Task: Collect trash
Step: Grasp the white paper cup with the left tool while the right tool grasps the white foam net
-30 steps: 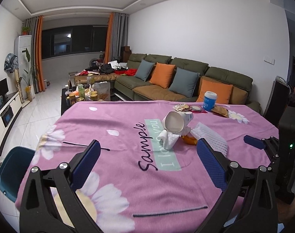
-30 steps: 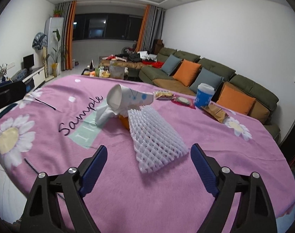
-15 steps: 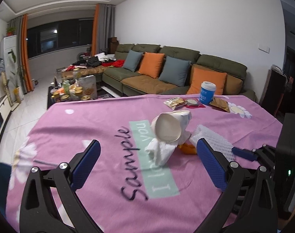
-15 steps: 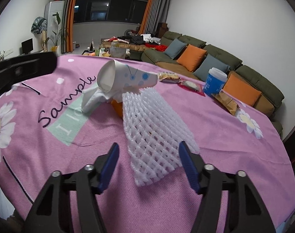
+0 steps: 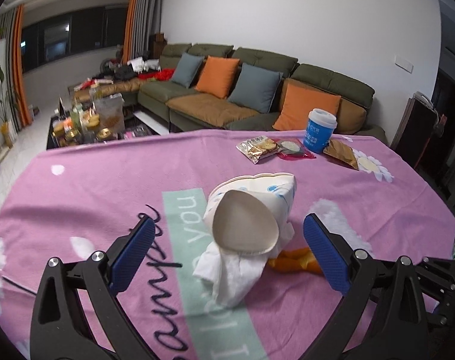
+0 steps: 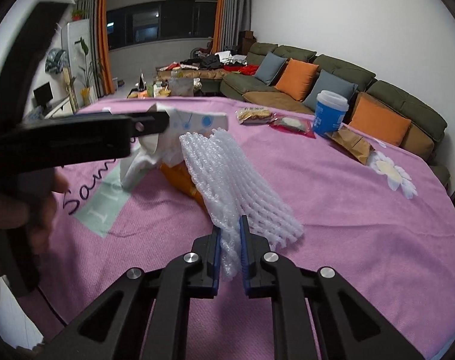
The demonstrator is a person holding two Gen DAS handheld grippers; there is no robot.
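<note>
A crushed white paper cup (image 5: 248,207) lies on its side on a crumpled white tissue (image 5: 230,273), with orange peel (image 5: 296,262) beside it. My left gripper (image 5: 227,246) is open, its blue pads on either side of the cup, not touching. The white foam fruit net (image 6: 236,180) lies right of the pile. My right gripper (image 6: 229,240) is shut on the net's near end. The cup (image 6: 197,123) and peel (image 6: 182,177) also show in the right wrist view, partly behind the left gripper's finger.
The table wears a pink cloth (image 5: 107,180) with daisies. At its far right stand a blue cup with a white lid (image 5: 319,133), snack wrappers (image 5: 258,148) and a brown bag (image 5: 341,156). A green sofa (image 5: 257,96) stands behind.
My left gripper has moved forward to straddle the paper cup. My right gripper has advanced and closed on the near end of the foam net.
</note>
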